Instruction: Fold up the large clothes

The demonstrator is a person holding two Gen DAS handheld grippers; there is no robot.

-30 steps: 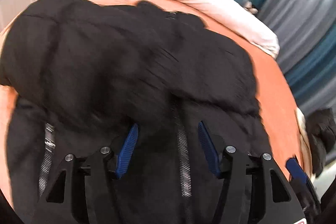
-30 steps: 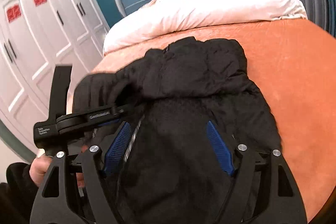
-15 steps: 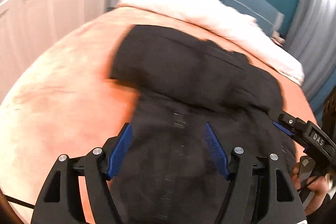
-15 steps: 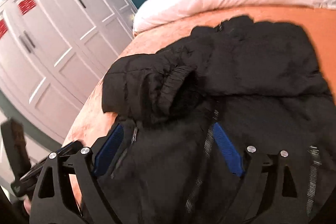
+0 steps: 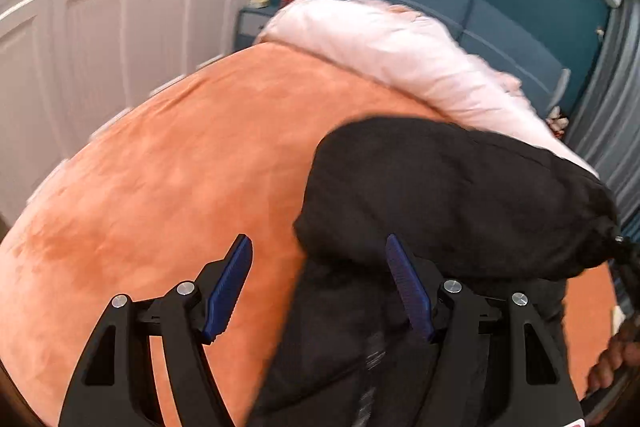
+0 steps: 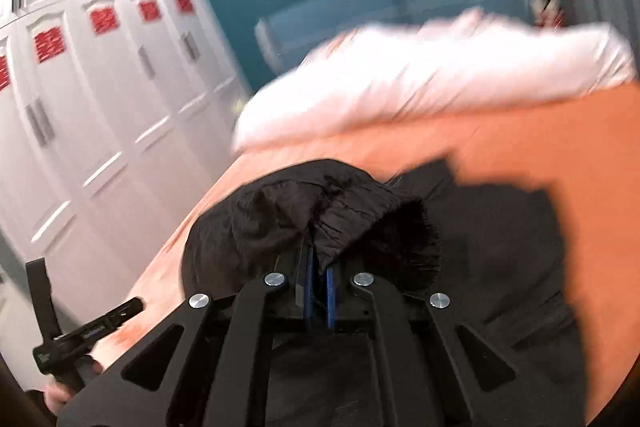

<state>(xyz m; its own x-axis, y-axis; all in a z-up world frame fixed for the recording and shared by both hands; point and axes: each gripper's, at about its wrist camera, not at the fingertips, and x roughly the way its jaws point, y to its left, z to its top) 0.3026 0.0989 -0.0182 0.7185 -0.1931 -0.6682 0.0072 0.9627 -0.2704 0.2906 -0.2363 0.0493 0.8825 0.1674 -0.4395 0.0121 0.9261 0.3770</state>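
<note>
A black padded jacket (image 5: 440, 187) lies on the orange bedspread (image 5: 160, 187). My right gripper (image 6: 318, 259) is shut on the jacket's sleeve cuff (image 6: 300, 207) and holds that bunched end up off the rest of the jacket (image 6: 500, 247). My left gripper (image 5: 317, 243) is open above the jacket's left edge. Its left pad is over bare bedspread and its right pad over black fabric, and neither pad presses on anything. In the right wrist view the left gripper's body (image 6: 88, 331) shows at the lower left, with a hand (image 6: 56, 391) on it.
A white duvet (image 5: 400, 55) is bunched at the head of the bed below a teal headboard (image 5: 460, 7). White wardrobe doors (image 6: 100, 107) run along the left side. Grey curtains (image 5: 612, 131) hang on the right. A hand (image 5: 612, 359) shows at the right edge.
My right gripper has closed on the sleeve cuff and lifted it. My left gripper has swung left, from over the jacket's middle to its left edge above bare bedspread.
</note>
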